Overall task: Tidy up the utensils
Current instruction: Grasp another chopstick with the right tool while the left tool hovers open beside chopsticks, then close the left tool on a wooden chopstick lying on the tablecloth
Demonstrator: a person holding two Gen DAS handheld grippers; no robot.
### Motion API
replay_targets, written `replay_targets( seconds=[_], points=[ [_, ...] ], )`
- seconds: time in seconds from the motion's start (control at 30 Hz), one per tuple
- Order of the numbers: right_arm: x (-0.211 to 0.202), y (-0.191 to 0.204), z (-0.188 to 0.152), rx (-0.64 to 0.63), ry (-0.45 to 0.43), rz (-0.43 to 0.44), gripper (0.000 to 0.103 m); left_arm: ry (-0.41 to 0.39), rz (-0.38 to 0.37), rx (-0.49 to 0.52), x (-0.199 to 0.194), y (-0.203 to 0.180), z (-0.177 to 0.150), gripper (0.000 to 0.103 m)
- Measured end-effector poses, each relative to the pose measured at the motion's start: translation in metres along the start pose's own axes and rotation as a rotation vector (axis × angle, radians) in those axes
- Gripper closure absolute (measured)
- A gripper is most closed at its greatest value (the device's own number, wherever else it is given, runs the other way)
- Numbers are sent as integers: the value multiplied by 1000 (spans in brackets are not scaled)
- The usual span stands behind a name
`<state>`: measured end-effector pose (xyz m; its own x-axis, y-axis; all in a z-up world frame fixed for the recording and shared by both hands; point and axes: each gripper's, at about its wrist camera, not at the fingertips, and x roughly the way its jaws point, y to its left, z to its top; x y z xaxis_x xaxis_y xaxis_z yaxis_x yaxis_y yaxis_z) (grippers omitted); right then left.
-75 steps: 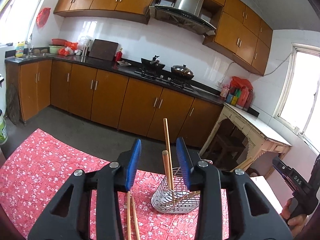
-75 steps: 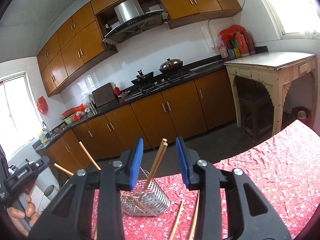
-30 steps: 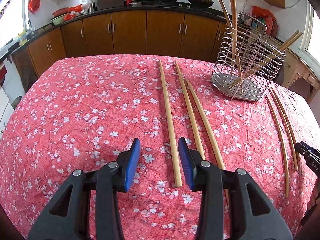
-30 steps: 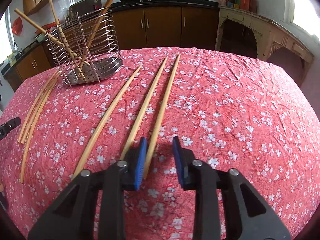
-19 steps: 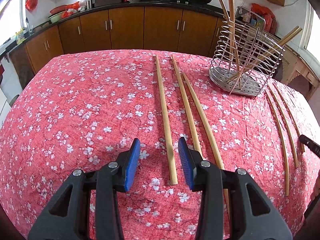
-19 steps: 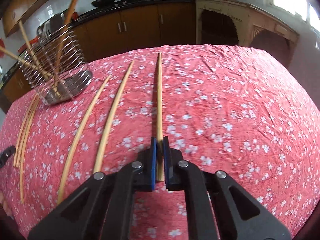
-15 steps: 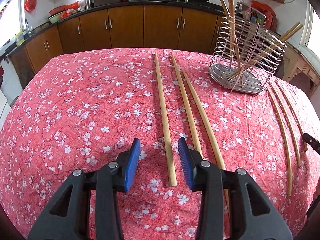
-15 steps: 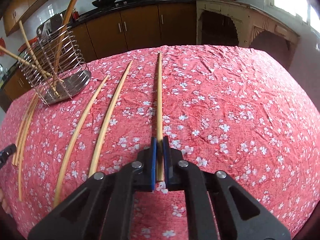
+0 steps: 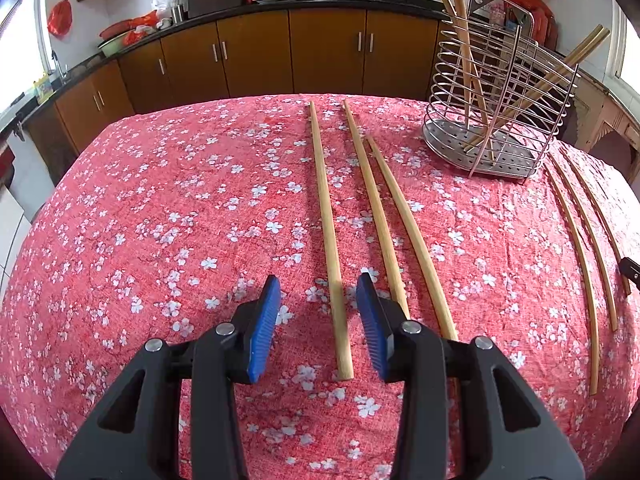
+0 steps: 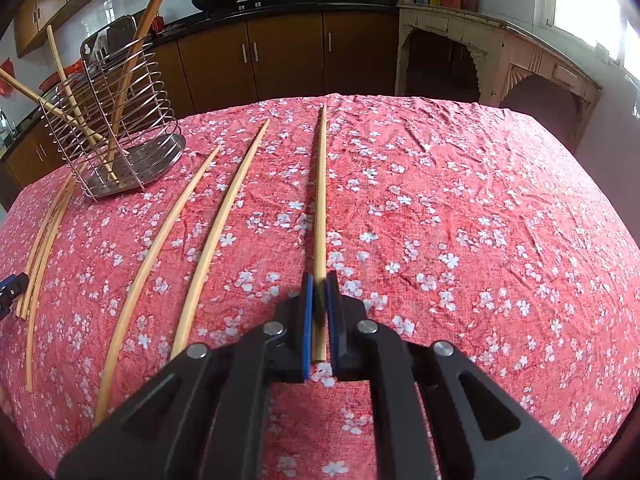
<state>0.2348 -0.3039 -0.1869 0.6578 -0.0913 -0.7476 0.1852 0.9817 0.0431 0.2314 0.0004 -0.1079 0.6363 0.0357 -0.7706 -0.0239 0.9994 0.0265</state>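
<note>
Three long wooden chopsticks lie side by side on the red flowered tablecloth (image 9: 160, 208). My left gripper (image 9: 318, 300) is open, its jaws on either side of the near end of the leftmost chopstick (image 9: 326, 216) in its view. My right gripper (image 10: 317, 300) is shut on the near end of the rightmost chopstick (image 10: 320, 184) in its view, which still lies along the cloth. A wire utensil holder (image 9: 500, 108) with several chopsticks standing in it is at the far right; it also shows in the right wrist view (image 10: 116, 120) at the far left.
Several thin curved chopsticks (image 9: 584, 248) lie past the holder near the table's edge, also in the right wrist view (image 10: 40, 240). Brown kitchen cabinets (image 9: 280, 52) and a counter with woks stand beyond the table. A pale side table (image 10: 500, 52) is at the right.
My right gripper closed on the chopstick's near end about half a second ago and stays shut on it. My left gripper stays open over the end of its chopstick.
</note>
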Motion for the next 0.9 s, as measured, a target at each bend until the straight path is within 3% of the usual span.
replay_targets(
  seconds=[0.77,0.8,0.9],
  points=[
    [1,1,1,0,2,0,95,0,-1,0,0,1,0,62],
    [1,2,1,-3,2,-4,94,0,-3,-3,1,1,1,64],
    [2,2,1,-1,3,-2,95,-4,-1,-22,-1,5,0,82]
  ],
)
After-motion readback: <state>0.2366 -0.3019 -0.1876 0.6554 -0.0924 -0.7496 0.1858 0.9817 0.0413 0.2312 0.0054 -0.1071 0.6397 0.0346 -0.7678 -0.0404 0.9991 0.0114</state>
